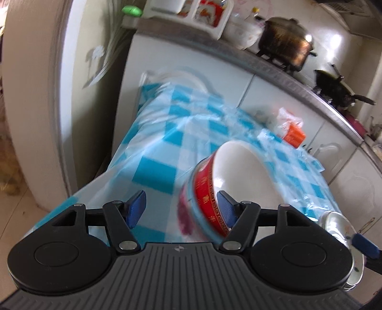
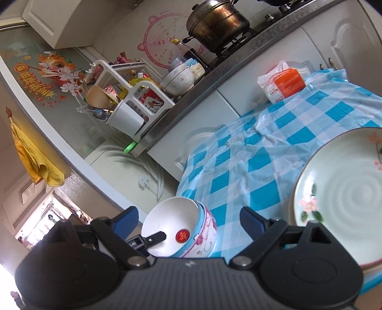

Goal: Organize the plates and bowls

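On checked plastic cloth [image 2: 250, 171], round glazed bowls [image 2: 181, 233]

White cabinets [image 2: 203, 114] under a grey countertop [image 2: 191, 95] crossed the frame's centre; a stockpot [image 2: 217, 21] stood upper centre, a yellow towel [image 2: 33, 157] hung left, and daylight filled the lower-left doorway [image 2: 47, 221].

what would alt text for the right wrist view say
An open right hand-held gripper hovers over a blue-checked tablecloth, with stacked bowls just beyond its fingers and a pale green flowered plate to the right. A cluttered kitchen counter lies behind.
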Motion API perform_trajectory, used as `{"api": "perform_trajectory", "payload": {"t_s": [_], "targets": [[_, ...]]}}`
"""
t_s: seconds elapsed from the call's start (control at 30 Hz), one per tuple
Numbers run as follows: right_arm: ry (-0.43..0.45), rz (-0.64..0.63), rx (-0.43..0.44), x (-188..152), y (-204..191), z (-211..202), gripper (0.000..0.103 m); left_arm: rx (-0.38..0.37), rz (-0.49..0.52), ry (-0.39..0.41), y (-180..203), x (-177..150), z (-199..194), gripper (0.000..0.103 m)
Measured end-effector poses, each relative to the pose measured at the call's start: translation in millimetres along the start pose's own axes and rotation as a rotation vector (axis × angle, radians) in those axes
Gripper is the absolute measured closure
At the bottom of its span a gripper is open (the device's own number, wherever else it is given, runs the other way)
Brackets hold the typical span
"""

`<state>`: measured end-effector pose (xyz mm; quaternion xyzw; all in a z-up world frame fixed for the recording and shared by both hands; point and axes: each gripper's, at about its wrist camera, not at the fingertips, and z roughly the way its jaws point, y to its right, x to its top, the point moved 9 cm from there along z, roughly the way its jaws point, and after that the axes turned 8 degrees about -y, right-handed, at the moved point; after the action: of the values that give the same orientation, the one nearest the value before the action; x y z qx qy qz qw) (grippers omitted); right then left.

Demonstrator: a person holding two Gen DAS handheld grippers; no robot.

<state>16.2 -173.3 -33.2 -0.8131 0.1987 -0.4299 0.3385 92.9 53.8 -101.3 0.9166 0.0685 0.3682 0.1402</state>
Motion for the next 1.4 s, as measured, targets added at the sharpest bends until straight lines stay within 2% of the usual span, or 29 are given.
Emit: {"api": "perform_trajectory", "payload": {"t_s": [0.2,0.4,0.53,0.73,0.87,1.17,1.4], "targets": [[0.028,0.005,-0.028,-3.8,7.1,-17.3,0.011,0.01,0.007,0.033,3.9,-2.4,-9.3,0.031],[0.069,0.014,-0.097,-7.9,17.5,-34.7,0.009,0.01,0.055,0.093,15.6,-3.7,-37.6,0.03],[0.09,0.005,-0.174,-13.2,22.6,-45.0,0.009,0.004,0.096,0.12,28.8,-9.5,-58.3,0.029],[0.133,-0.055,-0.284,-21.0,19.8,-65.1,0.003,-0.024,0.164,0.137,50.8,-25.2,-86.0,0.018],[0.161,-0.101,-0.336,-26.3,12.1,-76.9,0.003,-0.034,0.206,0.142,63.1,-36.7,-101.1,0.004],[0.192,-0.156,-0.438,-40.3,-4.5,-95.6,0.001,-0.01,0.275,0.142,77.4,-57.5,-128.5,0.0],[0.166,-0.171,-0.479,-54.1,-11.4,-99.5,0.001,0.037,0.309,0.131,77.2,-71.9,-137.9,0.0]]}}
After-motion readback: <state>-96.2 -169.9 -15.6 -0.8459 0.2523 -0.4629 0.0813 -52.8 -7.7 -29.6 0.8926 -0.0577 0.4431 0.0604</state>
